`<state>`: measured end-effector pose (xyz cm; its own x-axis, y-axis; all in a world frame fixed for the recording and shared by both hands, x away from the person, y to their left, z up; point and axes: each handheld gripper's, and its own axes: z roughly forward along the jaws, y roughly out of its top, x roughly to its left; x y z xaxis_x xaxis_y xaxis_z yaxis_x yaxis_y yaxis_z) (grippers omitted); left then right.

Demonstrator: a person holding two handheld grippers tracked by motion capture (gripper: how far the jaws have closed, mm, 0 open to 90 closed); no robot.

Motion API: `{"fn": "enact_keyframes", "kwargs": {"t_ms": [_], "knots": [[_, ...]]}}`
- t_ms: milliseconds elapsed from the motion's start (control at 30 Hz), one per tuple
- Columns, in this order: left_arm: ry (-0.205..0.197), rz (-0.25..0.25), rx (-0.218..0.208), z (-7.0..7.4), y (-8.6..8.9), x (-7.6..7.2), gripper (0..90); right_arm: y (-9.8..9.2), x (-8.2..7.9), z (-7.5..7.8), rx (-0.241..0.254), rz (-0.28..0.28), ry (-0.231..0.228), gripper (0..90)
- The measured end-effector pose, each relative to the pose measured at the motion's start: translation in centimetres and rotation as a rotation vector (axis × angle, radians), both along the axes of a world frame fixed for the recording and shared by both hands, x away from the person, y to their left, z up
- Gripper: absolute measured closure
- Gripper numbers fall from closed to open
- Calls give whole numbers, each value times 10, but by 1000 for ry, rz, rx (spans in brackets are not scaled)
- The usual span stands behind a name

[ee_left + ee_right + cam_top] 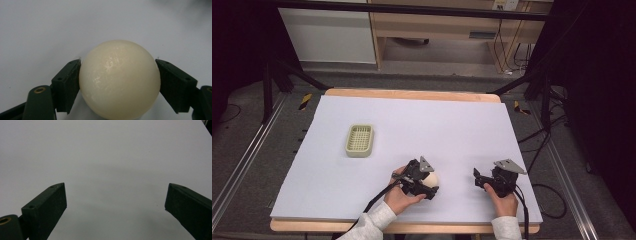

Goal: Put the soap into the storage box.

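Since the cream-coloured ball (119,80) sits right between the jaws of the left gripper (426,184), near the front edge of the table (452,125), I'd say the grab is basically made. From the left gripper view both black pads (68,82) are pressed against its flanks, about at the widest part, so it's clamped on the ball rather than just hovering round it.

Handling guess: it looks smooth and slightly glossy, a bit waxy, with faint scuffs on top. Round plus slick means it could squirt out if the squeeze lands off-centre, so gripping across the middle like this seems the safest bet. It looks solid and stiff with no denting where the pads meet it, but I honestly can't tell weight or whether it'd crack if dropped.

Over on the other side, the right gripper (484,181) rests with its 2 jaws spread wide and nothing between them.

Further back and to the left sits a small pale green basket (359,140), well apart from the ball.

No brand, label or readable writing on anything.
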<state>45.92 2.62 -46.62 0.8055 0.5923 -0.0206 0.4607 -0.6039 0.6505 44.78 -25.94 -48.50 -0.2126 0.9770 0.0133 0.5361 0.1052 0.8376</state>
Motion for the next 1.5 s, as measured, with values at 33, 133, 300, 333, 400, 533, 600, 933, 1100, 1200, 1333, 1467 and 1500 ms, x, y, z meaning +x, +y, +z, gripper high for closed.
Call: {"fn": "enact_keyframes", "kwargs": {"t_ms": [33, 133, 300, 333, 400, 533, 600, 933, 1100, 1200, 1333, 1467, 1500], "knots": [[0, 1, 6, -1, -1, 0, 234, 0, 0, 0, -2, 0, -2, 42], [3, 3, 10, -1, -1, 0, 236, 0, 0, 0, 0, 1, 0, 42], [0, 6, 15, -1, -2, 0, 239, 0, 0, 0, 0, 2, 1, 42], [-2, 6, 14, -1, -2, -1, 239, 0, 0, 0, -1, 2, 0, 42], [1, 4, 13, -1, -2, -1, 240, 0, 0, 0, -2, 1, 0, 42], [1, 6, 12, -1, -3, -2, 240, 0, 0, 0, -4, 1, -1, 42], [1, 4, 15, 0, -3, -2, 240, 0, 0, 0, -2, 1, 0, 42], [-6, -8, 7, 6, 2, -4, 241, 0, 0, 0, -6, 4, -1, 42], [-17, -4, -6, 15, 10, -5, 241, 1, 0, 0, -7, 4, -1, 42], [-22, 6, -13, 19, 15, -5, 241, 1, 0, 0, -5, 4, 1, 42], [-27, 14, -13, 23, 22, -4, 241, 1, 0, 0, -8, 6, -1, 42], [-31, 20, -13, 29, 30, -4, 241, 1, -1, 0, -12, 10, -4, 42], [-31, 20, -13, 29, 30, -4, 241, 1, -1, 0, -12, 10, -4, 42]]}}
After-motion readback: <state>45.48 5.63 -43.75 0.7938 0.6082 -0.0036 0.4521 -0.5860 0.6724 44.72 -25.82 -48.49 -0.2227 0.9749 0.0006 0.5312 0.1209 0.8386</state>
